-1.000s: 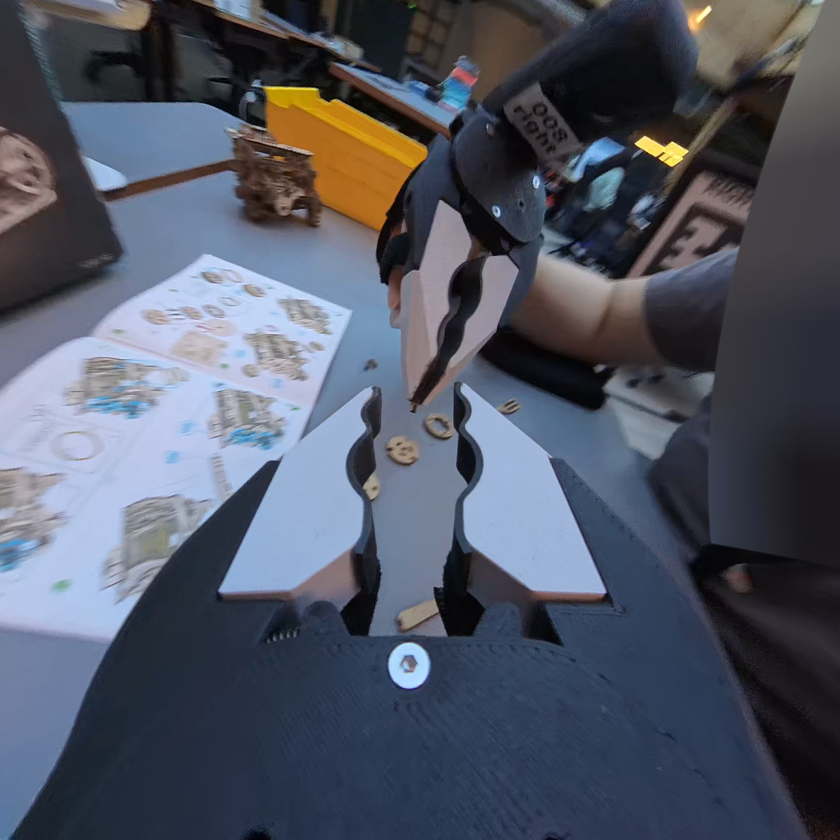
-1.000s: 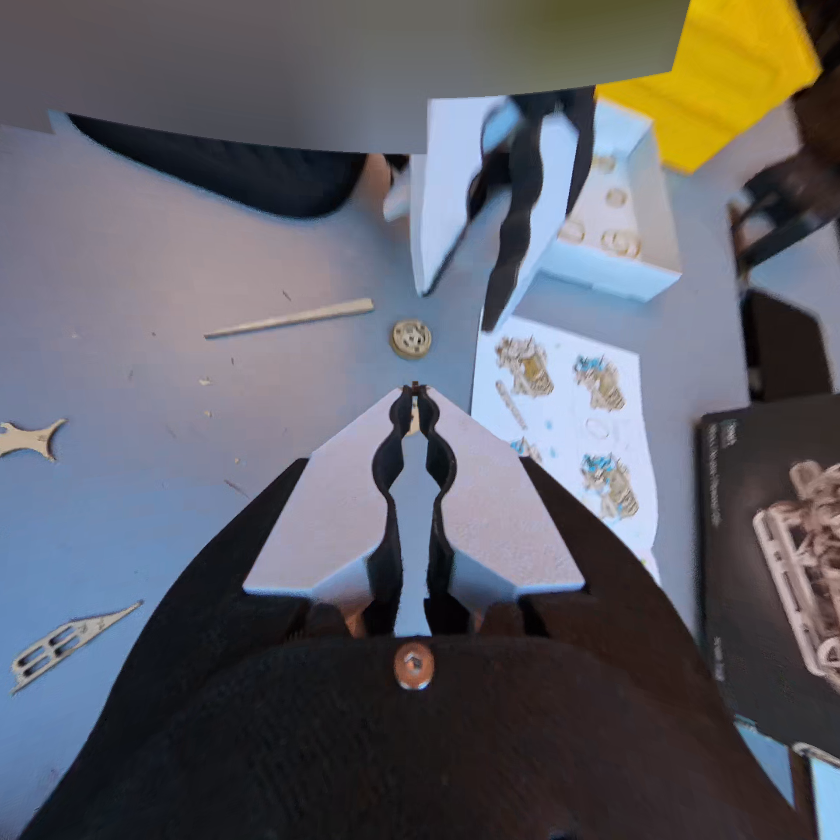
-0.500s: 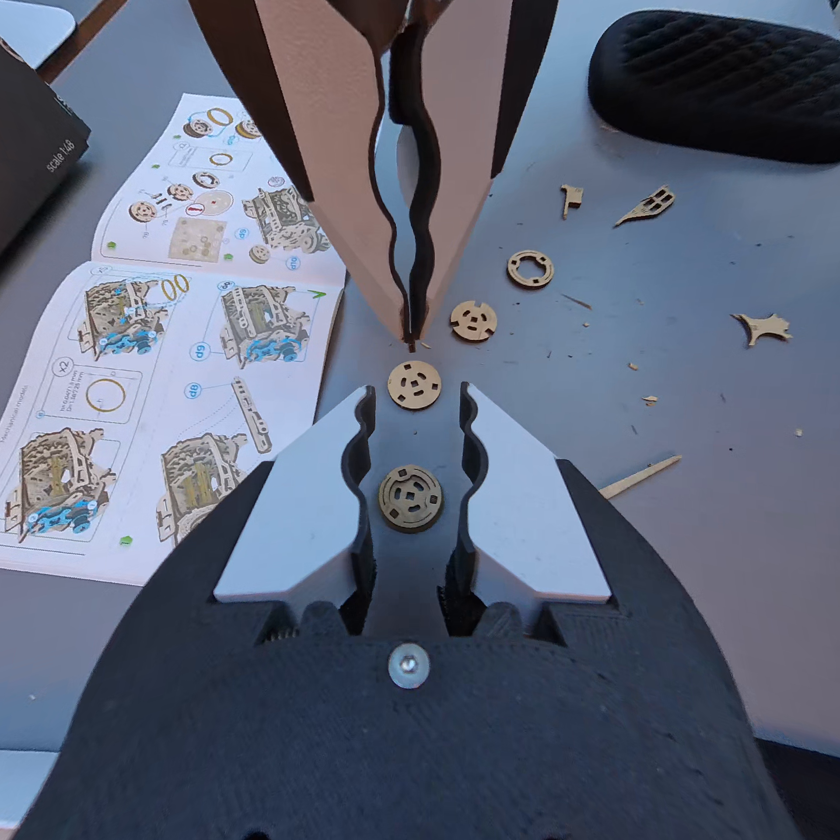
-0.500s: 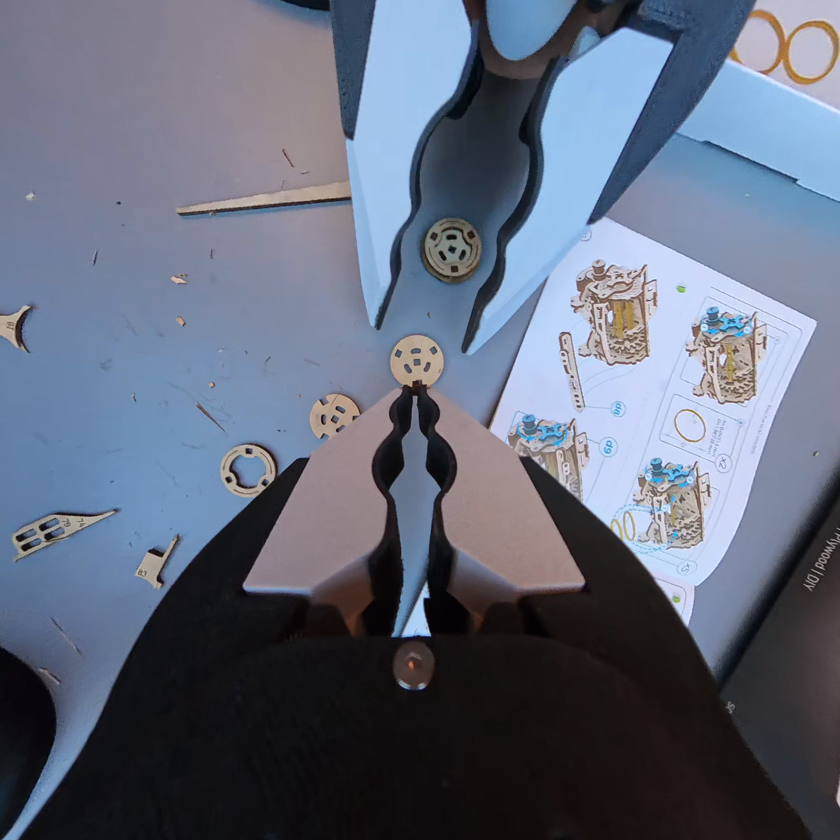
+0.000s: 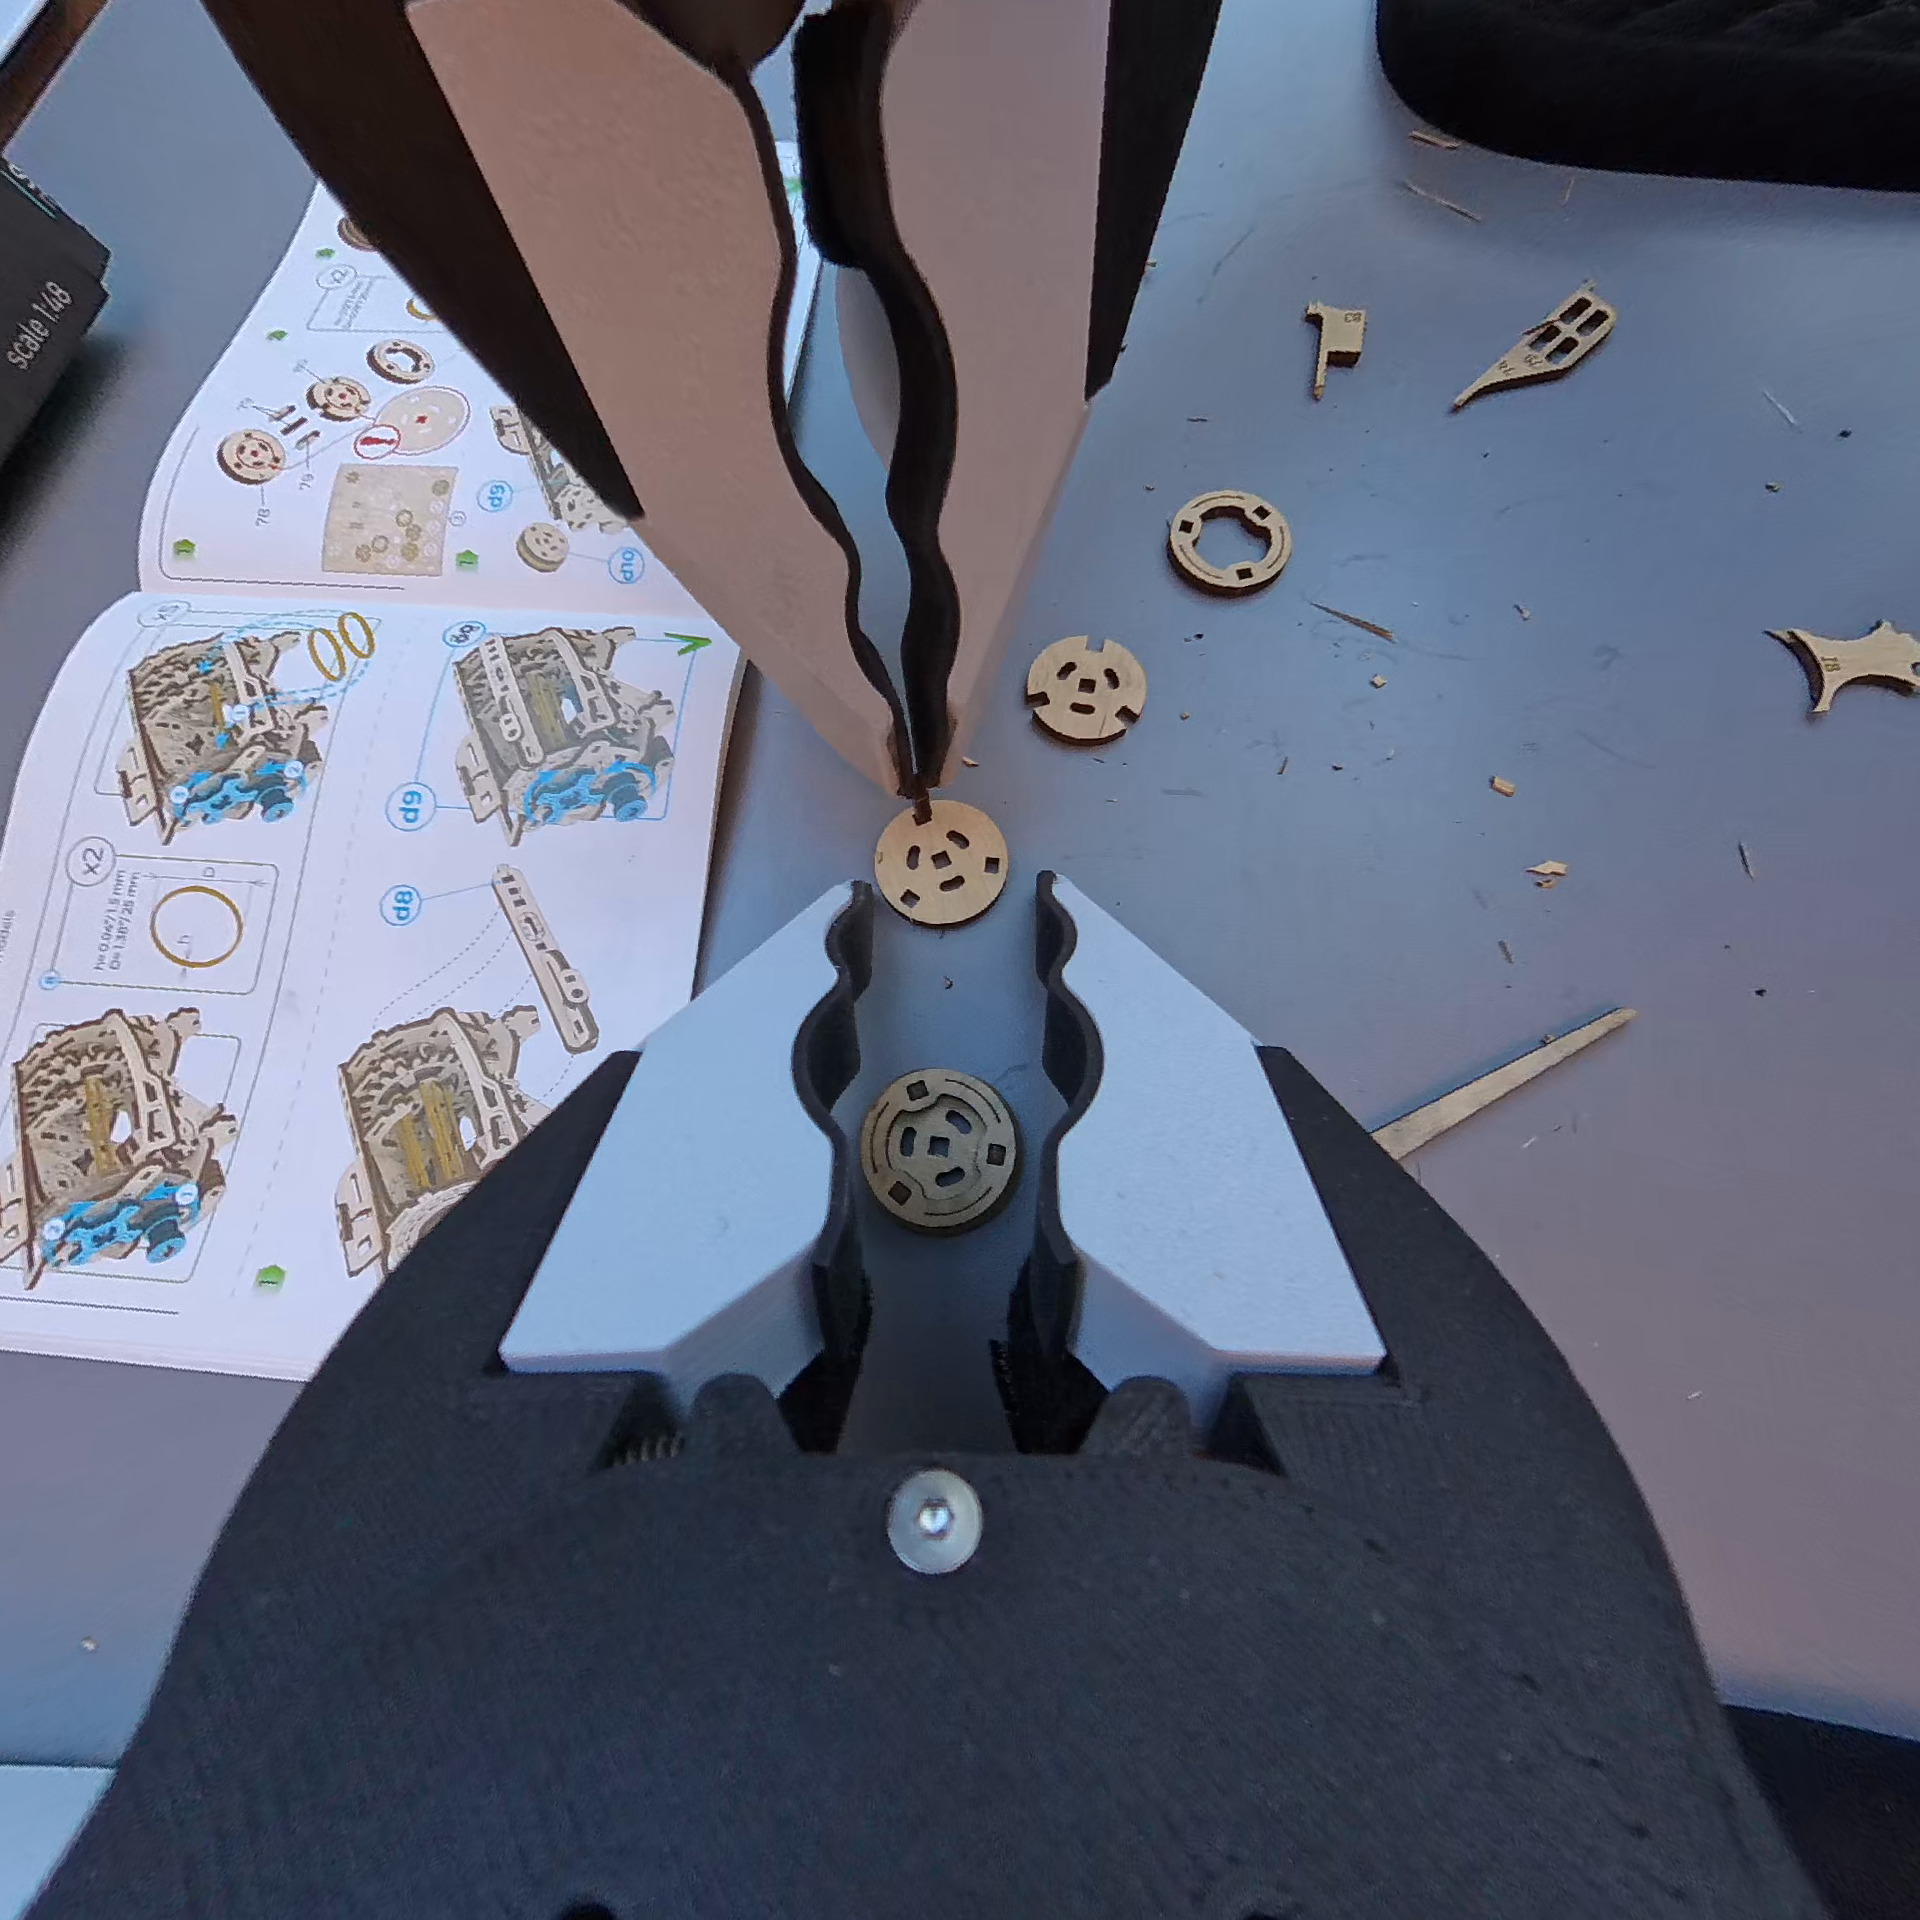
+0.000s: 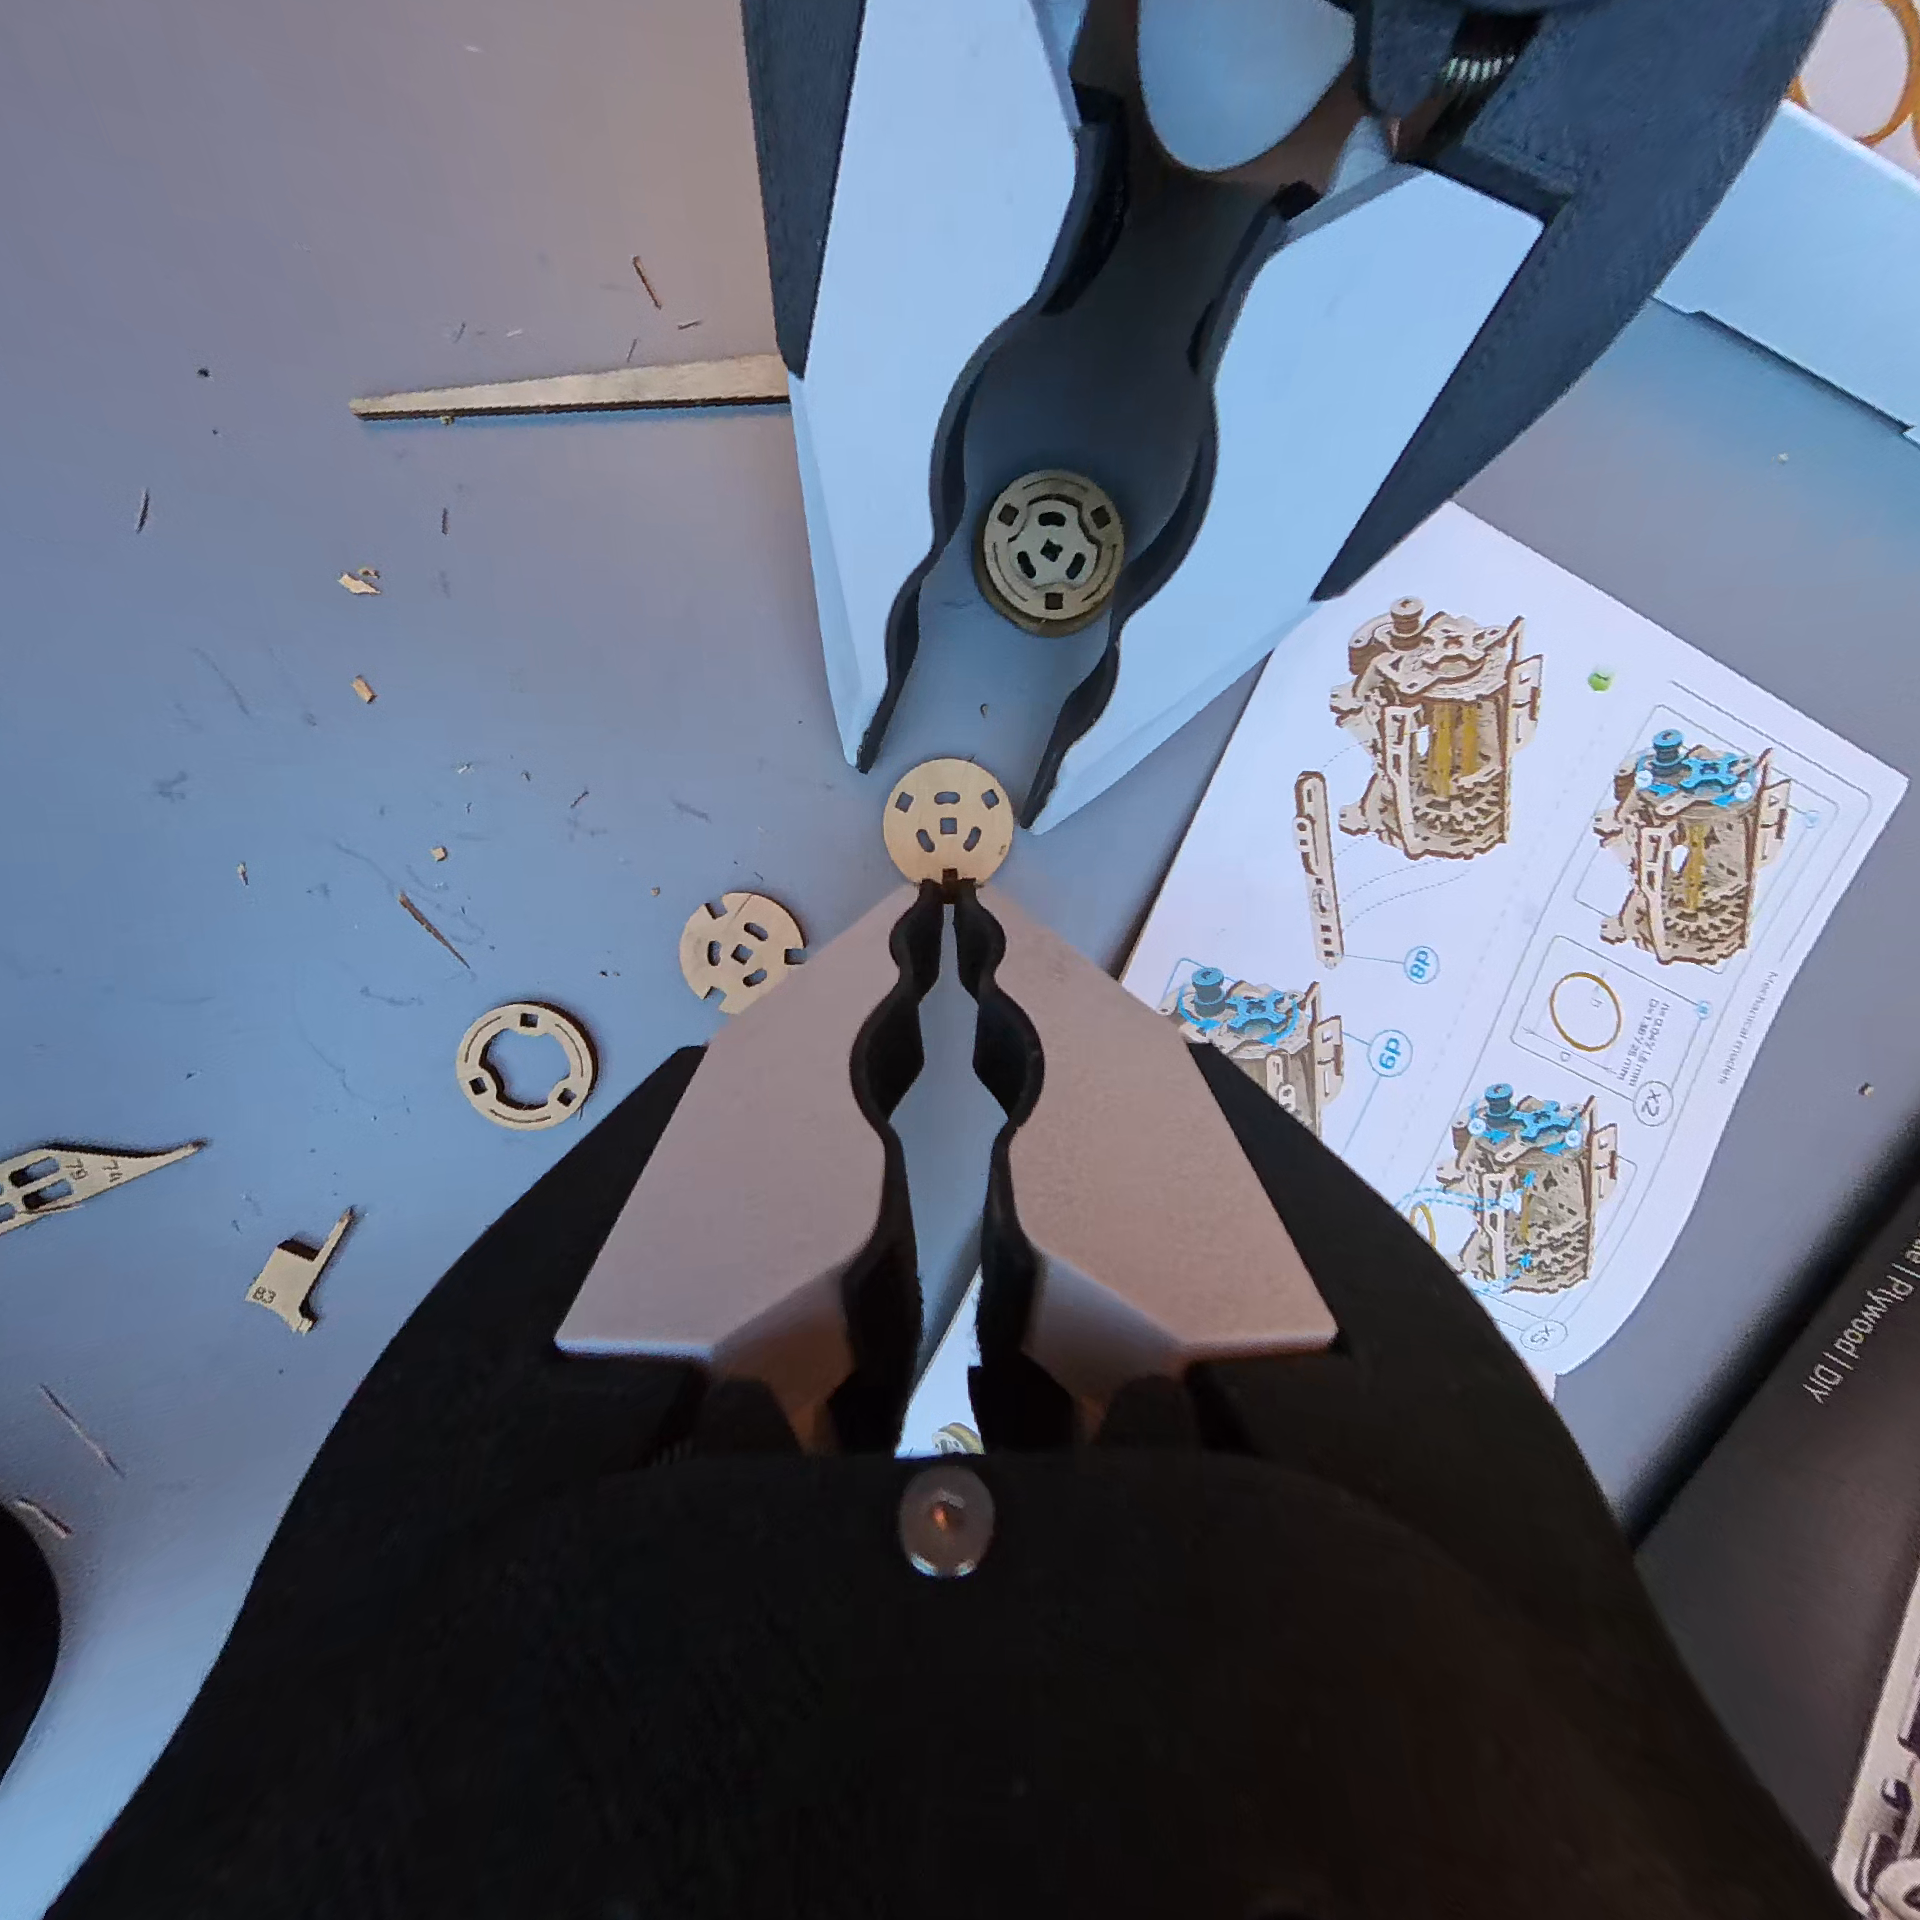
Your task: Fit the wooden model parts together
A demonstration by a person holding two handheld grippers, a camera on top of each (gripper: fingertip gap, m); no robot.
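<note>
Right gripper [image 6: 948,896] (pinching a peg) now touches pale disc [image 6: 948,822].

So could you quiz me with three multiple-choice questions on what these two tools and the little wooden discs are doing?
1. Where does the dark wooden disc lie?
A. on a plate
B. on the table between the left tool's fingers
C. clamped in the right tool

2. What colour is the slotted disc between the two tools' tips?
A. pale wood
B. blue
C. black

3. How is the right tool set?
A. spread wide
B. lying on its side
C. shut on a small dark peg

Answers:
1 B: the disc sits flat on the grey table, and the left tool's open fingers stand on either side without touching it.
2 A: it is light tan, much lighter than the dark disc.
3 C: its tips meet, and the peg pokes out against the pale disc's edge.
</note>
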